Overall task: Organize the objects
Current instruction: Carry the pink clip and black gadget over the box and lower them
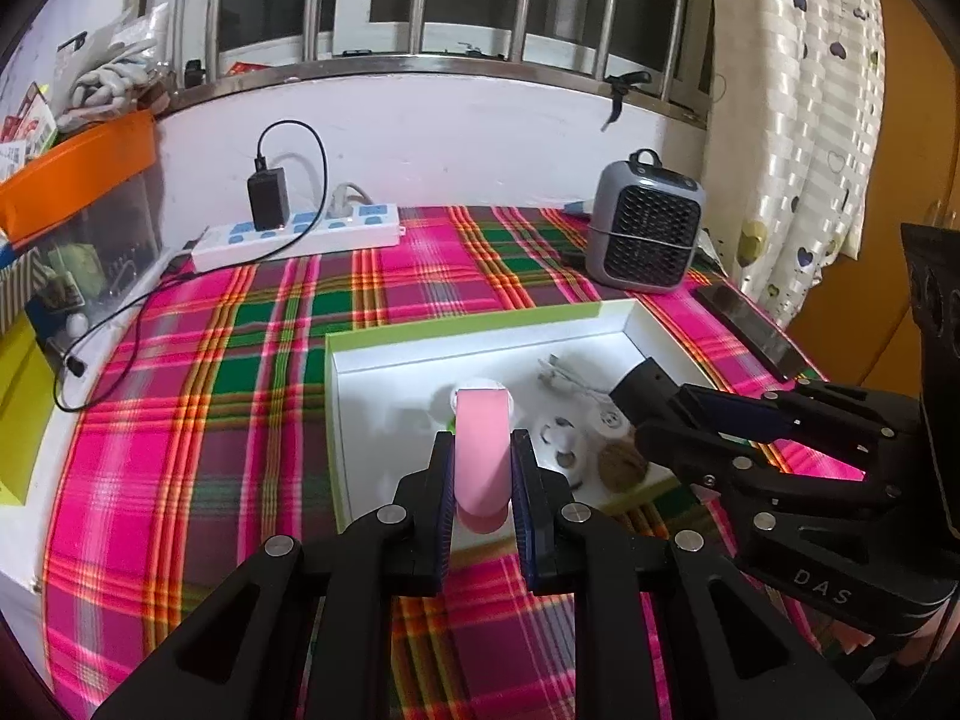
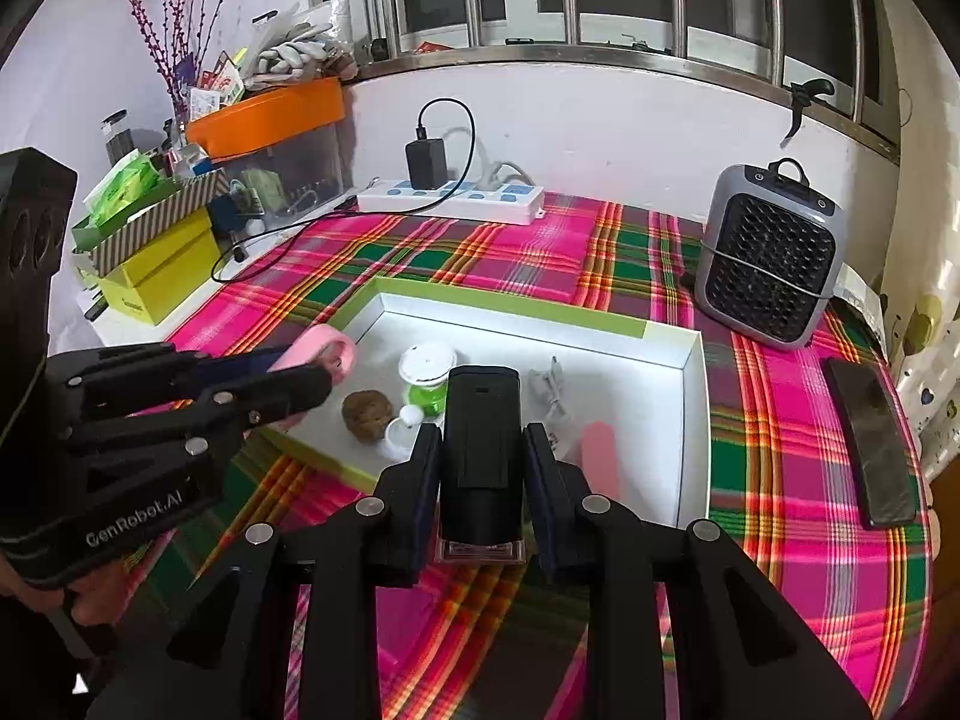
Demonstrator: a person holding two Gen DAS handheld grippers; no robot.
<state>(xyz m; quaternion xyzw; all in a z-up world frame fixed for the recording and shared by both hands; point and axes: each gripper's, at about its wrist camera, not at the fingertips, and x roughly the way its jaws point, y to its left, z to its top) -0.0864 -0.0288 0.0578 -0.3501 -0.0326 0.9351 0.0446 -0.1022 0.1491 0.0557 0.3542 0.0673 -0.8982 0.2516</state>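
Note:
My left gripper (image 1: pixel 480 468) is shut on a pink oval object (image 1: pixel 480 456) and holds it over the near edge of the white box (image 1: pixel 480 324) with green rim. My right gripper (image 2: pixel 483 462) is shut on a black bottle-shaped object (image 2: pixel 480 438) above the box's (image 2: pixel 690 396) near side. It also shows in the left wrist view (image 1: pixel 645 387). In the box lie a green and white item (image 2: pixel 426 378), a brown lump (image 2: pixel 367 415), a white cable (image 2: pixel 552 396), a pink strip (image 2: pixel 597 450) and small white round pieces (image 1: pixel 564 444).
A grey fan heater (image 2: pixel 771 258) stands at the back right. A black phone (image 2: pixel 870 444) lies right of the box. A white power strip (image 2: pixel 450 198) with a black charger and cable sits at the back. Stacked boxes (image 2: pixel 156 264) and an orange-lidded bin (image 2: pixel 270 114) stand at the left.

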